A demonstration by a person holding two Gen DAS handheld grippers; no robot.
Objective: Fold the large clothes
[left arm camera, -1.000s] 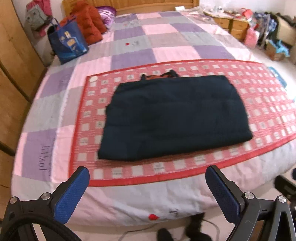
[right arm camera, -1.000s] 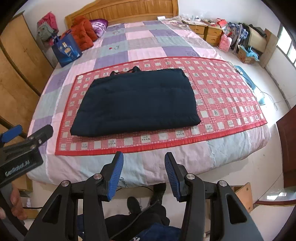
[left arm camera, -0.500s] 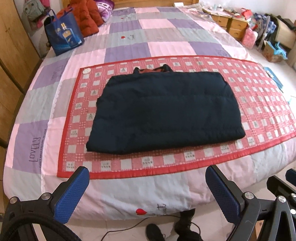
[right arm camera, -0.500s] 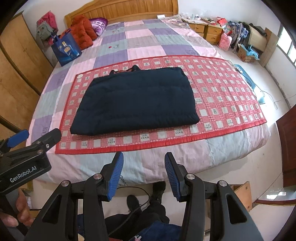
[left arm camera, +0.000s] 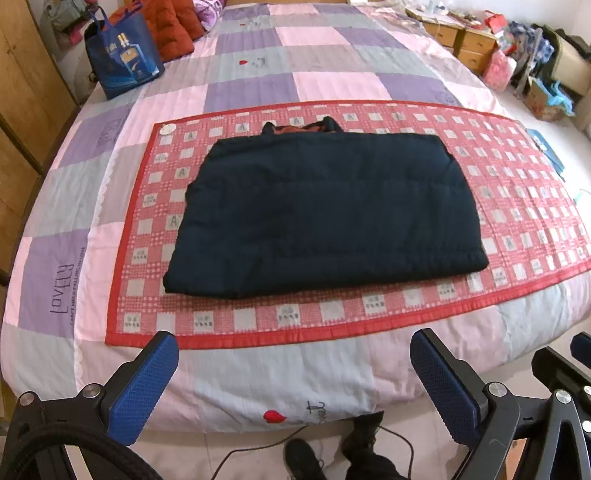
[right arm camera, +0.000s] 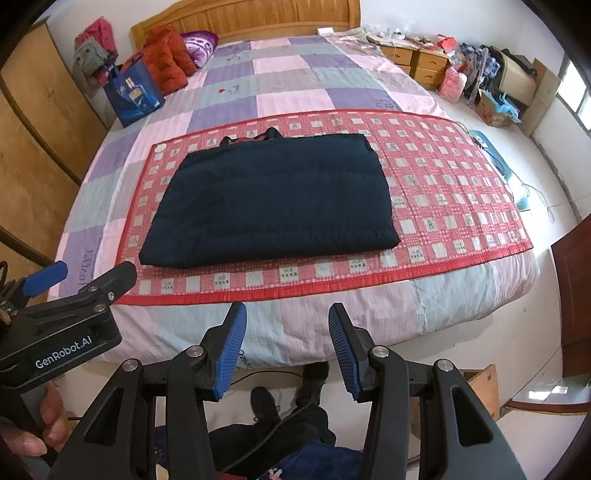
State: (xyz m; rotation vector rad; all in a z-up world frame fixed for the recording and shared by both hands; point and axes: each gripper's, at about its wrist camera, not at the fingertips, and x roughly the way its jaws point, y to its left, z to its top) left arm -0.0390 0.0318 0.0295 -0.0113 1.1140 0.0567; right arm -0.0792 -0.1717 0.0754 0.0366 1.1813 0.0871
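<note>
Both grippers, the left [left arm camera: 291, 354] and the right [right arm camera: 286, 325], hang spread over the bed's near edge, well apart from the jacket [left arm camera: 325, 214]. Bare mat [left arm camera: 517, 192] rings the jacket on every side, widest to the right. The blue bag [left arm camera: 123, 64] and red coat [right arm camera: 166, 61] crowd only the far left corner.

Dark navy jacket [left arm camera: 325, 218]: matt quilted cloth. Red checked mat [left arm camera: 517, 206] beneath: woven, satin-edged. Headboard [right arm camera: 258, 18]: glossy wood. Gripper pads [left arm camera: 140, 391]: textured blue rubber.
</note>
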